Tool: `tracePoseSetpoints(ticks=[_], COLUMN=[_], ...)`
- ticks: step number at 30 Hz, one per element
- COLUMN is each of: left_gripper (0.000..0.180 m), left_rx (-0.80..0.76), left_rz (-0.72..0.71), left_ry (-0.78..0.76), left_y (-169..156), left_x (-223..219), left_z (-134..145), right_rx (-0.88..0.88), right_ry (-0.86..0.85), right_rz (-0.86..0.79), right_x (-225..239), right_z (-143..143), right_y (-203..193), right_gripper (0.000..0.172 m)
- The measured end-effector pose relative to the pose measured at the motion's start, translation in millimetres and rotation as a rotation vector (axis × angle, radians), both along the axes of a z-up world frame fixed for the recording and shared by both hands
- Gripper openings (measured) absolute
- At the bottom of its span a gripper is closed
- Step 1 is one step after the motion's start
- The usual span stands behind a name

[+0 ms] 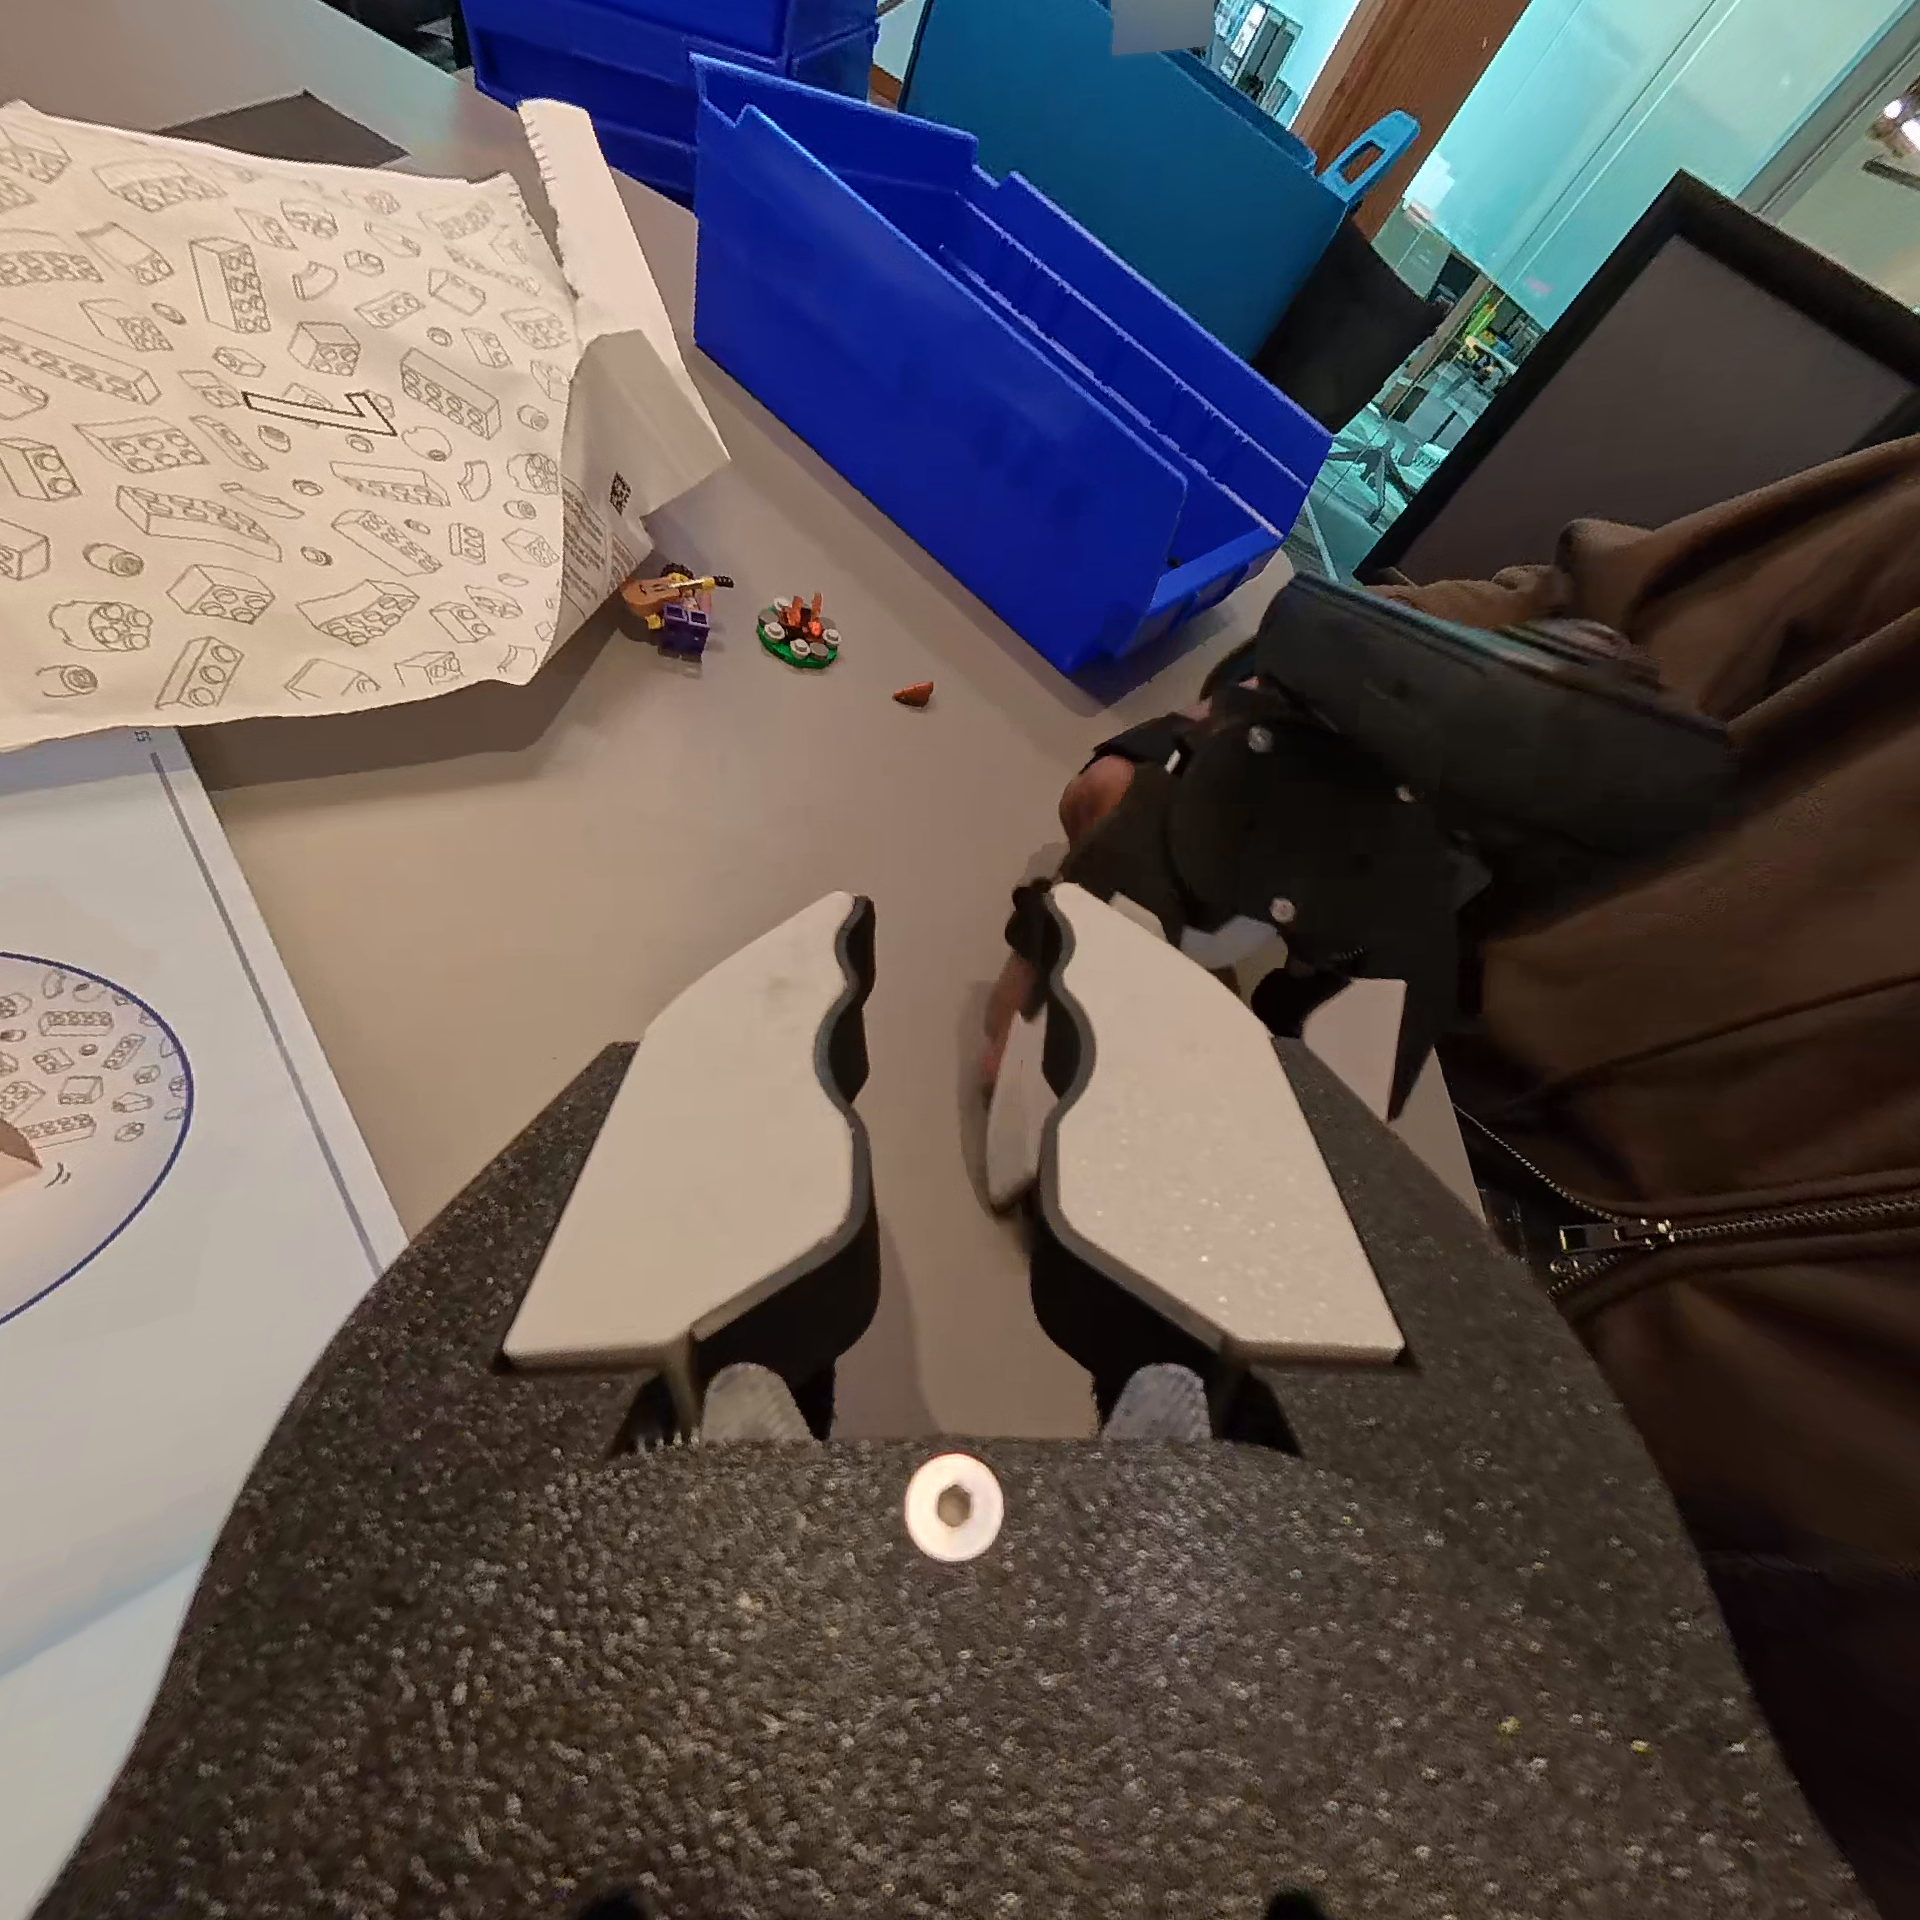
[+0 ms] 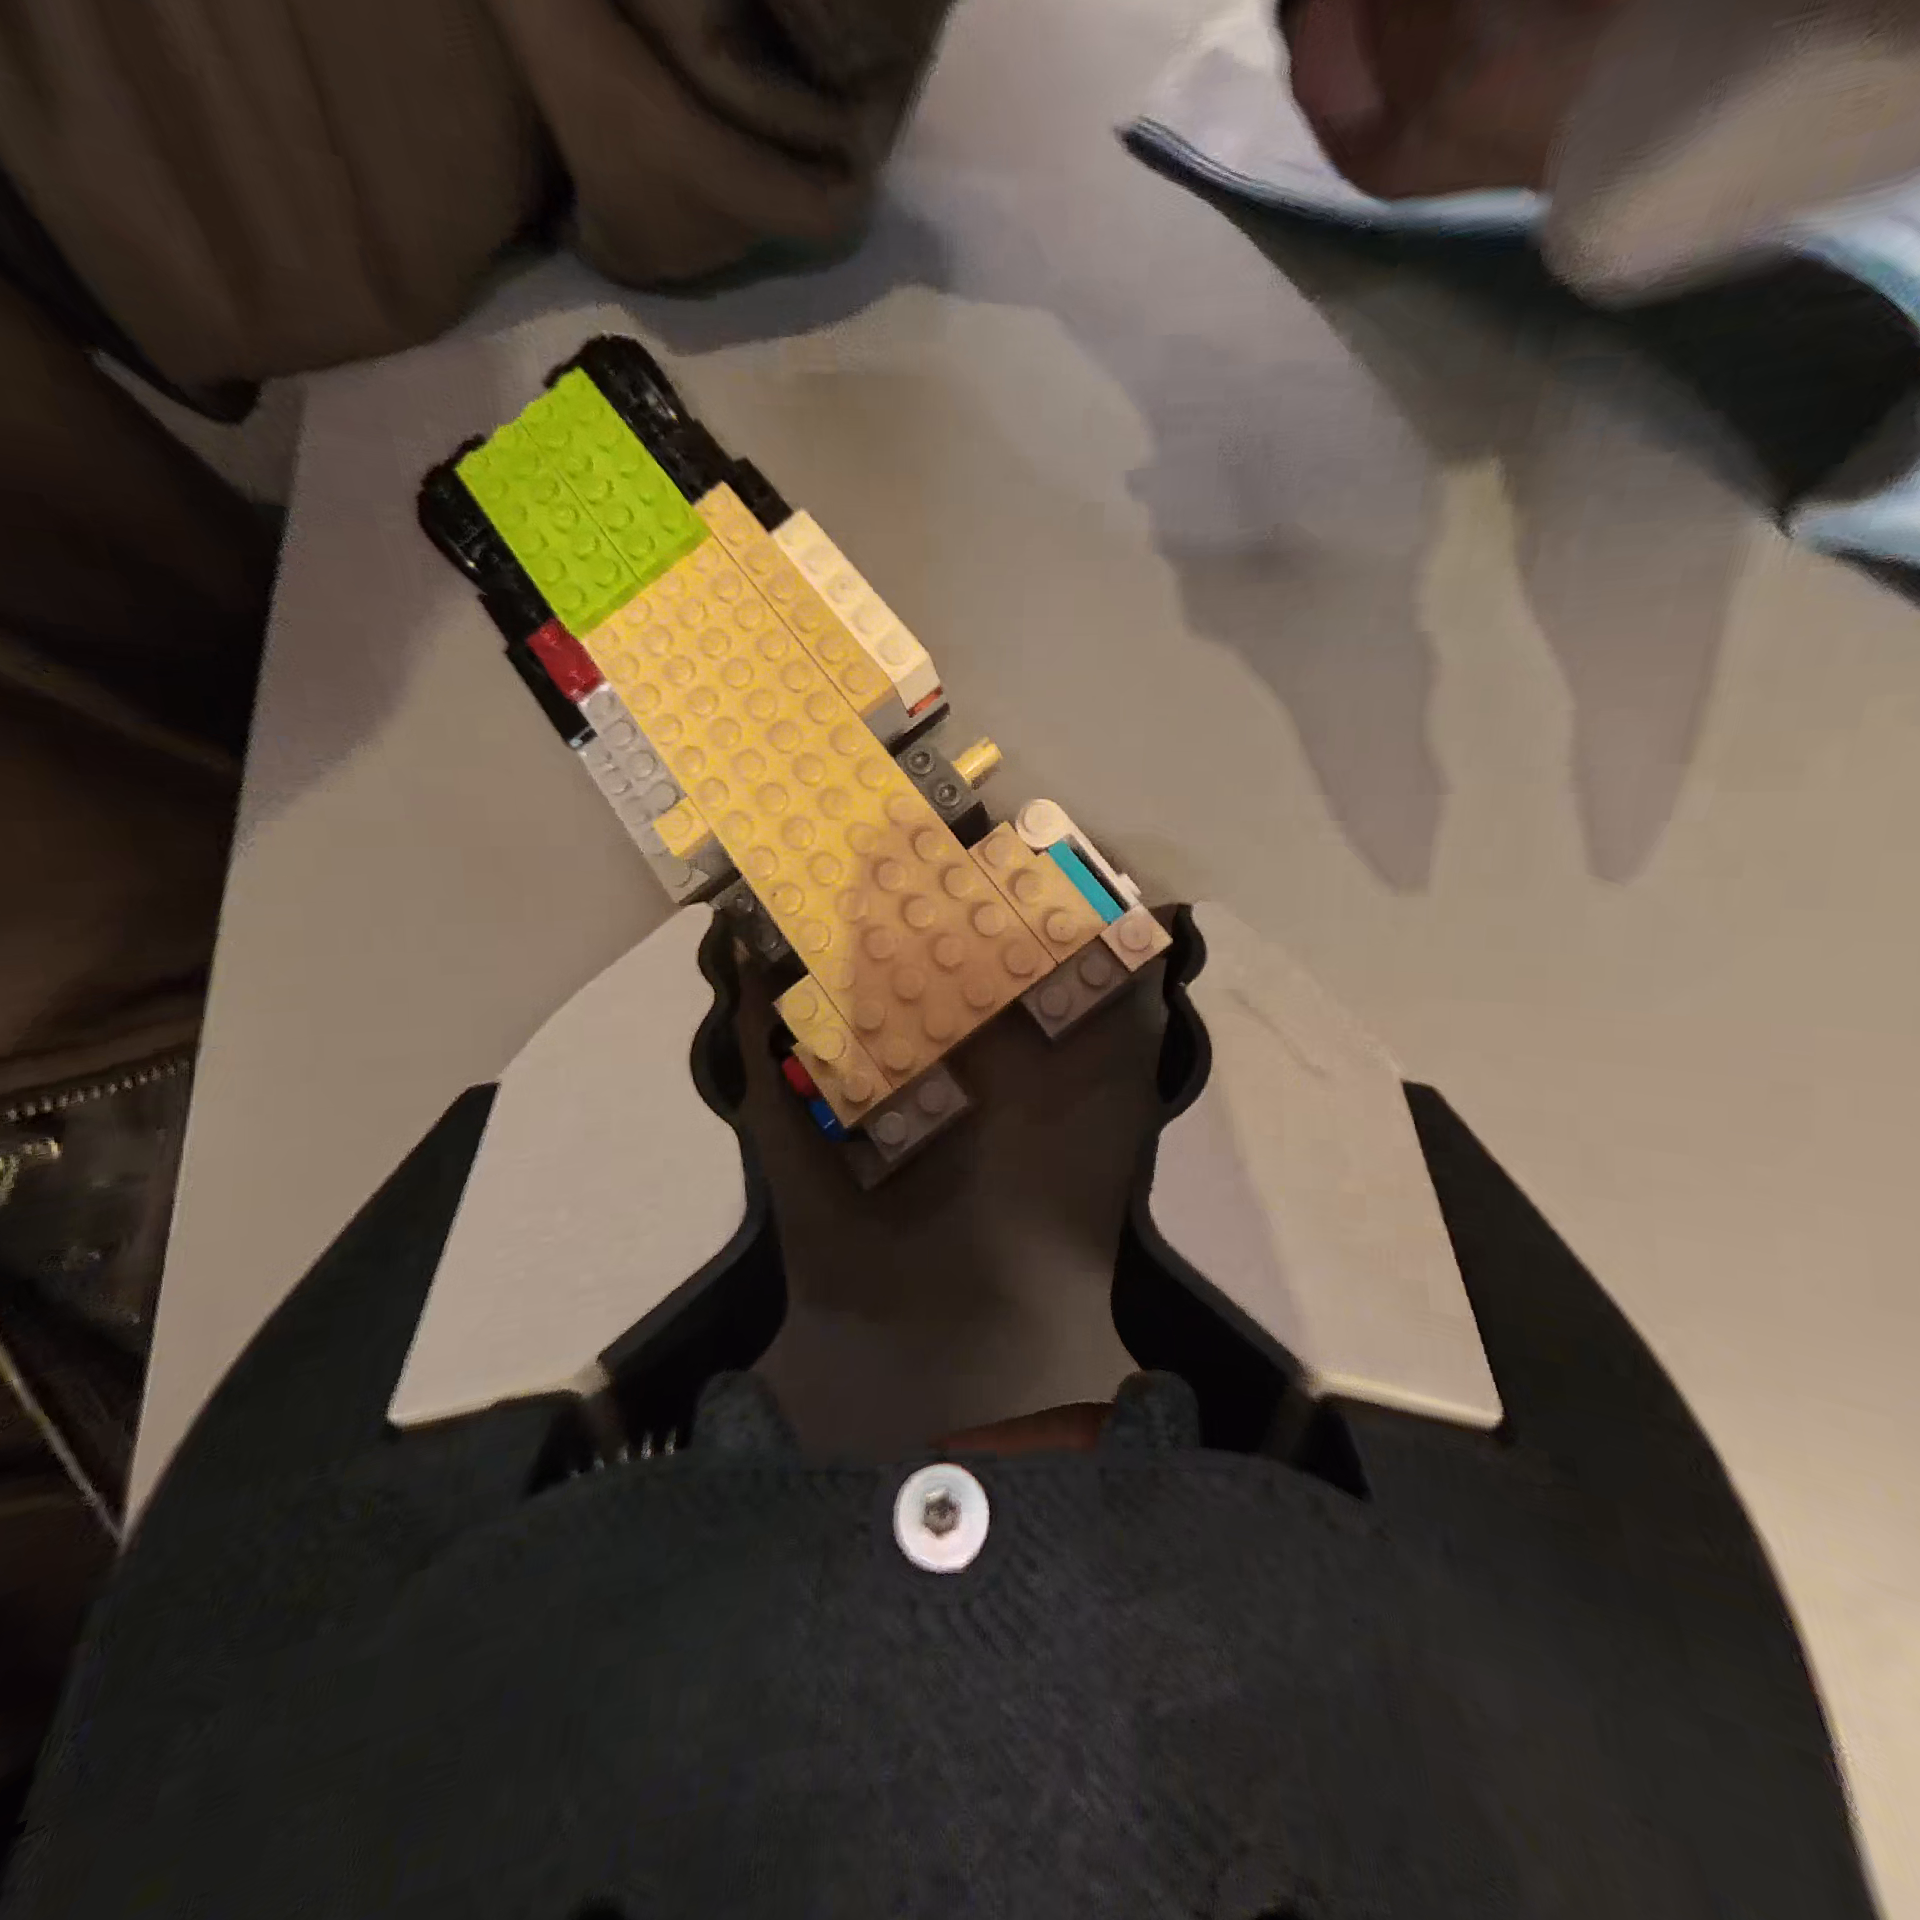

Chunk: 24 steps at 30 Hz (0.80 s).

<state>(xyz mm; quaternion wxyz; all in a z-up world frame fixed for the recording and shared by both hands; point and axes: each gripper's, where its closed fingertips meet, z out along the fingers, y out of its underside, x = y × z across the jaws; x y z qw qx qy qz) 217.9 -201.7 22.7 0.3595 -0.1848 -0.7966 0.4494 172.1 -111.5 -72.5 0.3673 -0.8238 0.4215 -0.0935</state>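
In the right wrist view a brick model (image 2: 769, 727) of yellow and tan plates, with a lime green end and black wheels, lies on the grey table (image 2: 1351, 1039). My right gripper (image 2: 951, 935) is open wide, and the model's near end sits between its fingertips without being pressed. My left gripper (image 1: 958, 914) is open and empty above bare table (image 1: 520, 883). The right gripper (image 1: 1351, 831) shows black in the left wrist view, close beside the left gripper's right finger (image 1: 1164, 1091), with a hand on it.
A paper bag printed with brick outlines (image 1: 260, 416) and an open booklet (image 1: 104, 1143) lie at the left. A toy figure with a guitar (image 1: 681, 608), a small campfire build (image 1: 798, 632) and a brown piece (image 1: 914, 694) lie ahead. Blue bins (image 1: 987, 364) stand behind. A person's brown jacket (image 1: 1714, 935) fills the right.
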Motion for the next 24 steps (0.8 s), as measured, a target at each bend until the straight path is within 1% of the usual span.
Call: tracePoseSetpoints(ticks=[5,7,8,11,15,18,21,23,24], left_gripper=[0.029,0.029,0.029,0.035,0.048,0.054,0.054,0.054,0.053], left_rx=[-0.02,-0.022,-0.022,-0.004,0.021,0.066,0.105,0.132,0.143], left_rz=[-0.02,-0.051,-0.069,-0.156,-0.294,-0.367,-0.392,-0.39,-0.381], left_ry=[-0.053,-0.092,-0.118,-0.215,-0.356,-0.399,-0.413,-0.424,-0.438], left_y=[8.4,13.9,16.7,28.0,42.8,50.3,53.1,53.4,52.6], left_x=[-1.9,-6.3,-8.9,-18.9,-33.6,-42.2,-44.4,-42.0,-39.1], left_z=[9.3,9.9,8.4,-3.7,-32.1,-52.2,-65.8,-73.9,-78.2], right_rx=[0.01,0.009,0.017,0.062,0.076,0.07,0.084,0.058,0.044], right_ry=[0.014,0.007,0.003,-0.036,-0.088,-0.094,-0.072,-0.059,-0.057], right_rz=[-0.426,-0.53,-0.544,-0.523,-0.452,-0.43,-0.382,-0.351,-0.332], right_x=[-6.4,-18.1,-25.1,-42.6,-54.0,-52.6,-51.1,-53.1,-55.2], right_z=[0.4,1.3,1.4,7.9,15.8,17.0,15.1,11.9,10.8], right_y=[-46.5,-58.8,-60.0,-56.5,-57.1,-60.8,-54.2,-48.1,-44.2], right_gripper=[0.079,0.075,0.073,0.069,0.07,0.071,0.071,0.072,0.07])
